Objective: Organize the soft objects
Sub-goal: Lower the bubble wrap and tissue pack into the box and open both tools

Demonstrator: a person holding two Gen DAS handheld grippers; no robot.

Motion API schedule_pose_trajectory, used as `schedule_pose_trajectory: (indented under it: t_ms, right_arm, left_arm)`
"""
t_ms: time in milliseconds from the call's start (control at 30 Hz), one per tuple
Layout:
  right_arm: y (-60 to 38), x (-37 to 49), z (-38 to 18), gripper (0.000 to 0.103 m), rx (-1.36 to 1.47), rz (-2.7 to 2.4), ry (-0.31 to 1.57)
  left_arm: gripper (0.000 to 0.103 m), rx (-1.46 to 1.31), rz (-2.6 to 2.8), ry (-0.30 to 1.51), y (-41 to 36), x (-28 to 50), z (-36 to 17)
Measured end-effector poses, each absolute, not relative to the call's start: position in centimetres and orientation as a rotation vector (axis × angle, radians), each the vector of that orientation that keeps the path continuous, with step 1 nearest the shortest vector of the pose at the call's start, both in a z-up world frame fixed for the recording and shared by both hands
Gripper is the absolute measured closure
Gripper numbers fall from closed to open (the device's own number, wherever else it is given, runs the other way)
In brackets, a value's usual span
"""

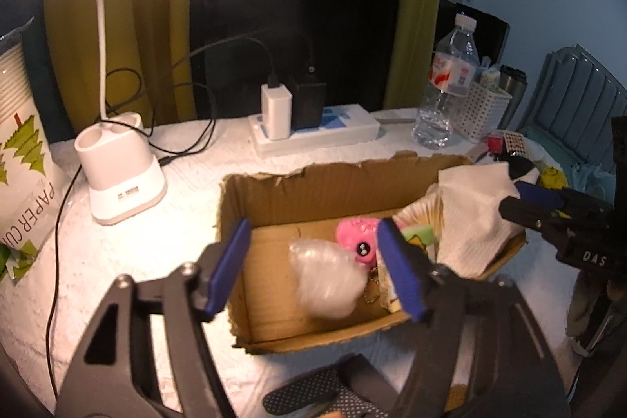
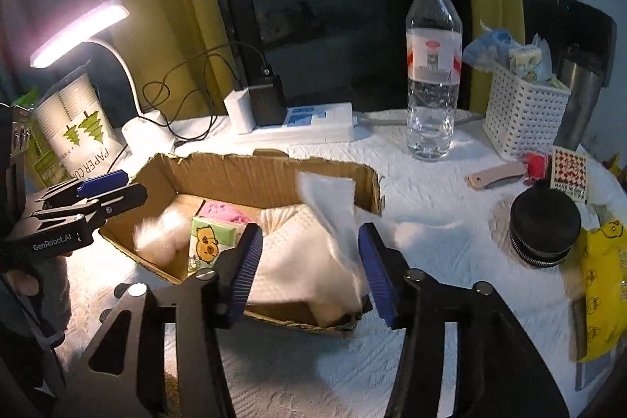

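Note:
A torn cardboard box sits on the white tablecloth. Inside lie a pink squishy toy, a blurred clear plastic bag, a green tissue pack with a cartoon animal and white paper towels. My left gripper is open above the box's near side, empty. My right gripper is open over the paper towels at the box's right end; it shows in the left wrist view too.
A desk lamp base, power strip with chargers, water bottle, white basket, paper-cup pack, black round case, yellow packet and a small card surround the box.

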State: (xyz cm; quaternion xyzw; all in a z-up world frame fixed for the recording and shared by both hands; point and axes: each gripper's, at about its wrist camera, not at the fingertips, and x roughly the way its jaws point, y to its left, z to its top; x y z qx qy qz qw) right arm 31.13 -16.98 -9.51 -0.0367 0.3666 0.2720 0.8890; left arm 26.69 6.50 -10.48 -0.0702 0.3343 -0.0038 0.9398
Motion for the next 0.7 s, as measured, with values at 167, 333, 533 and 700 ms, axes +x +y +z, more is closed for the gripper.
schedule_pose_trajectory:
  t_ms: [167, 333, 533, 700]
  right_arm:
    - [-16.6, 30.1, -8.5, 0.045, -0.076, 0.576, 0.733]
    - [-16.2, 28.6, -7.7, 0.044, -0.086, 0.579, 0.714]
    - [-15.8, 26.5, -6.8, 0.044, -0.097, 0.583, 0.701]
    - [-15.7, 24.7, -6.3, 0.044, -0.101, 0.585, 0.692]
  left_arm:
    - [0.033, -0.151, -0.007, 0.655, 6.8, 25.3, -9.5]
    - [0.032, -0.158, -0.02, 0.632, 6.8, 23.5, -8.6]
    - [0.032, -0.159, -0.04, 0.608, 6.4, 21.5, -7.7]
    - [0.032, -0.161, -0.059, 0.594, 5.8, 20.0, -7.4]
